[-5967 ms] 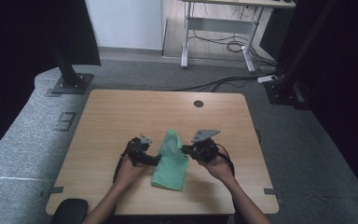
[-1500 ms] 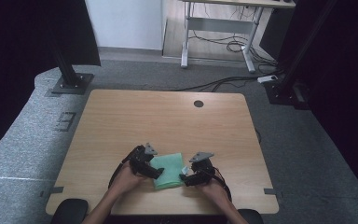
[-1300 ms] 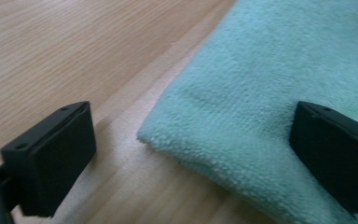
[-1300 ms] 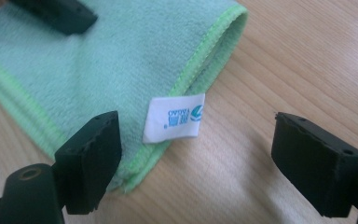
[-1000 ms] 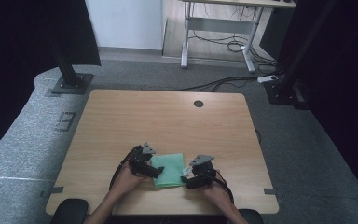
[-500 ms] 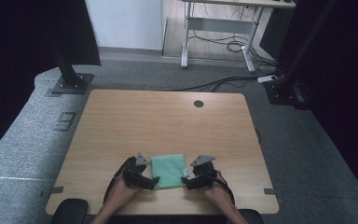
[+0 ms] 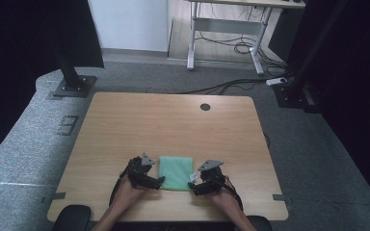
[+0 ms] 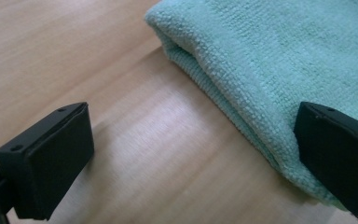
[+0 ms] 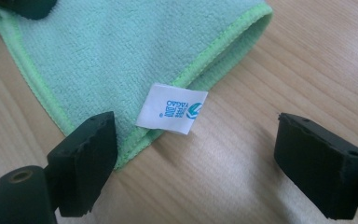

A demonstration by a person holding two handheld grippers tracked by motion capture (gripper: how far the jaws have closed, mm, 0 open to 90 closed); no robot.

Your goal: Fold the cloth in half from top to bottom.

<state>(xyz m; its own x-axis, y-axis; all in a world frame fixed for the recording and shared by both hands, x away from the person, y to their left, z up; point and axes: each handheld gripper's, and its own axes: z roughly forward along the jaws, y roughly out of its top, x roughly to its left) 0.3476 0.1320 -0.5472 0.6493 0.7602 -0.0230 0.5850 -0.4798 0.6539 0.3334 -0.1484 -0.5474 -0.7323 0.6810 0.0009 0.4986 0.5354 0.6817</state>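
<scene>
While the folded green cloth [image 7: 176, 172] lies flat near the near edge of the wooden table [image 7: 173, 120], the left gripper [image 7: 160, 181] sits at its near left corner with jaws spread, one over the cloth's edge. The right gripper [image 7: 191, 184] rests at the near right corner, jaws spread wide, beside the cloth's white label [image 9: 171, 108].

Two bare forearms enter from the bottom edge, angled slightly inward, each hand wrapped around a black hand-held gripper. The left hand-held gripper [image 7: 160, 181] is low, its two black jaws spread wide apart with nothing between them. The right hand-held gripper [image 7: 191, 184] mirrors it, jaws likewise wide apart and gripping nothing, a grey three-cornered plate on top.
</scene>
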